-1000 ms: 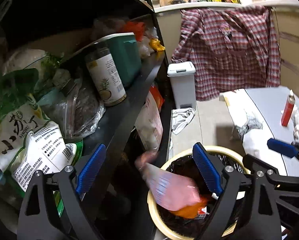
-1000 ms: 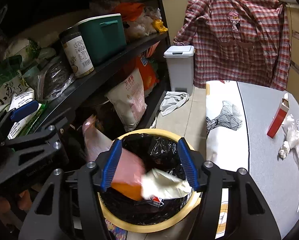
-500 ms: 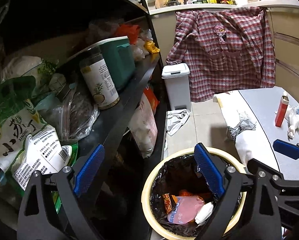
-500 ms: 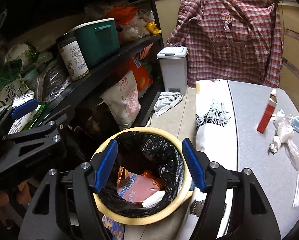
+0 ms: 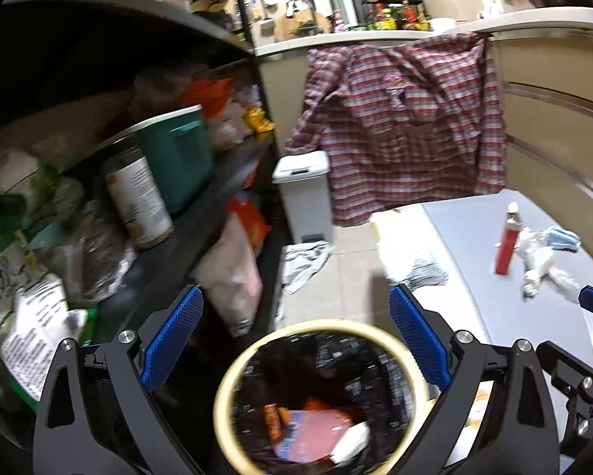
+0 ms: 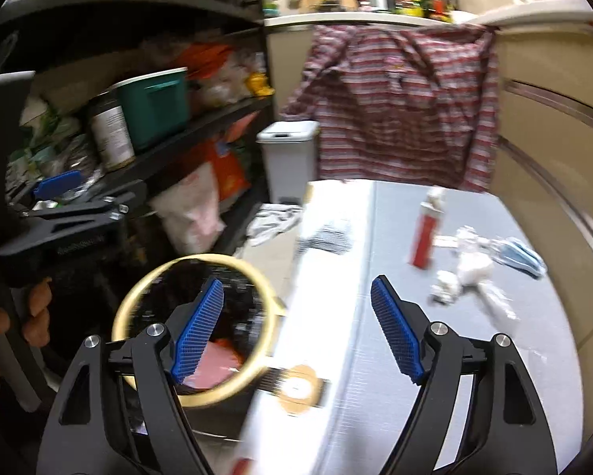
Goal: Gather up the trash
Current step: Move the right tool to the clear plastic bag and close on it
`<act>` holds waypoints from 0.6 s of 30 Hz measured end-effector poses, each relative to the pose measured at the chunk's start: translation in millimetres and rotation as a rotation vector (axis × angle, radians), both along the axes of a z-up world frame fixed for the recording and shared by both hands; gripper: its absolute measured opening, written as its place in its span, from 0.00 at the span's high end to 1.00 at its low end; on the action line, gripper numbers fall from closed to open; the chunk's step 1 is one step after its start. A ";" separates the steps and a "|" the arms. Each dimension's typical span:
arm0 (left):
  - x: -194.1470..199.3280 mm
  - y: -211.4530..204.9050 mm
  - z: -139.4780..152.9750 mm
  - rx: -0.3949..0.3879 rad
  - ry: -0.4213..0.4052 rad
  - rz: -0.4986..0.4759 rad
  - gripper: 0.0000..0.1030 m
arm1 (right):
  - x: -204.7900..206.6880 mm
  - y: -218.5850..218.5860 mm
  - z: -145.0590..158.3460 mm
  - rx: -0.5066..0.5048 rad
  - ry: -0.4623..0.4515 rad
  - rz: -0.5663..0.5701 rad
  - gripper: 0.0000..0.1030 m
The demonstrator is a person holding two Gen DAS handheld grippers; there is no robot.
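Jaws of both grippers (just been opening) wide and empty, left gripper [image 5: 294, 338] above trash bin [image 5: 233, 388], right gripper [image 6: 296, 330] beside it

Between the left gripper's [image 5: 294, 340] wide-spread fingers sits the trash bin [image 5: 409, 360] (pink wrapper [image 5: 316, 431] inside), nothing gripped.

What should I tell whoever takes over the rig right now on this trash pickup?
Left gripper: open, empty, over the trash bin.
Right gripper: jaws have just been opening, nothing between them, pointed toward the grey table.
Done: pink wrapper and white scrap lie in the bin's black liner with other orange trash.
Left: red carton standing on the table, crumpled white wrappers and blue mask beside it. Probably grab those next.
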State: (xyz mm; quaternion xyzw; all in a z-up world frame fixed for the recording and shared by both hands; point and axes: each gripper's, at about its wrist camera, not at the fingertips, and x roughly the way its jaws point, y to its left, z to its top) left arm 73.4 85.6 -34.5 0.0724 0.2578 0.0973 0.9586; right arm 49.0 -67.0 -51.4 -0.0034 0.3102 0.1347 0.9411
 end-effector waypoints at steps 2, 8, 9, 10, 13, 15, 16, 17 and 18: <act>3.6 -14.7 -0.6 -0.003 -0.004 -0.024 0.10 | 2.3 -23.1 -3.5 -0.006 0.002 -0.048 0.26; 14.9 -57.0 -4.7 -0.029 -0.002 -0.083 0.11 | 20.3 -96.3 -17.1 -0.006 0.010 -0.179 0.26; 17.9 -61.9 -6.1 -0.040 0.002 -0.091 0.11 | 24.5 -107.1 -19.0 -0.003 0.011 -0.198 0.26; 20.0 -65.2 -6.7 -0.047 0.005 -0.094 0.11 | 30.1 -122.0 -21.9 0.003 0.009 -0.223 0.26; 28.5 -73.9 -9.8 -0.070 0.016 -0.091 0.11 | 45.6 -155.3 -33.8 0.002 0.006 -0.280 0.26; 33.9 -77.3 -12.5 -0.084 0.028 -0.084 0.11 | 61.0 -175.6 -47.4 0.006 0.038 -0.315 0.26; 37.6 -77.7 -14.4 -0.093 0.036 -0.077 0.11 | 66.0 -180.4 -52.2 0.007 0.049 -0.324 0.26; 40.1 -78.2 -15.8 -0.099 0.042 -0.072 0.11 | 73.5 -186.4 -59.5 0.002 0.066 -0.330 0.26; 42.7 -78.5 -17.2 -0.106 0.049 -0.067 0.11 | 77.9 -189.1 -64.6 -0.005 0.078 -0.330 0.26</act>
